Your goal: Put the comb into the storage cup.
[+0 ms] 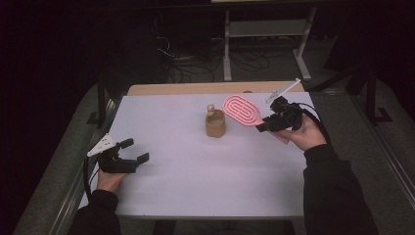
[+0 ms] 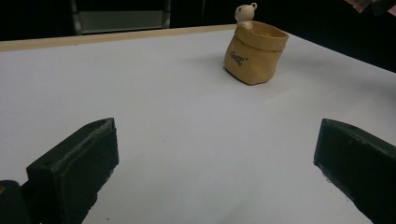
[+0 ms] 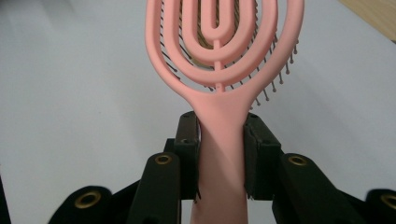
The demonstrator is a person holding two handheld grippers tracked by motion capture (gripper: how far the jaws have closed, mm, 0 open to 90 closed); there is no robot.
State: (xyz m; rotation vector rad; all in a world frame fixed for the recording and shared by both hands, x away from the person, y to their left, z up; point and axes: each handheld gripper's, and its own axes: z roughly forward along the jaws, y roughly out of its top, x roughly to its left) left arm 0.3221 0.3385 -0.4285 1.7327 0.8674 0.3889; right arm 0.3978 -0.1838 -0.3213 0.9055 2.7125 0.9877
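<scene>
A pink vented hairbrush (image 1: 242, 109) (image 3: 219, 56) is held above the white table, its head pointing left toward a small tan pouch (image 1: 215, 124) (image 2: 255, 53). My right gripper (image 1: 265, 127) (image 3: 221, 135) is shut on the brush's handle, right of the pouch. A small cream bear figure (image 1: 211, 109) (image 2: 245, 12) pokes out of the pouch's far rim. My left gripper (image 1: 135, 150) (image 2: 215, 158) rests open at the table's near left, jaws wide apart with nothing between them, aimed toward the pouch.
The white table (image 1: 195, 166) has a wooden strip along its far edge (image 1: 195, 88). Beyond it stand a metal frame (image 1: 266, 39) and tangled cables (image 1: 186, 66) on the dark floor. A broad stretch of bare tabletop lies between the two grippers.
</scene>
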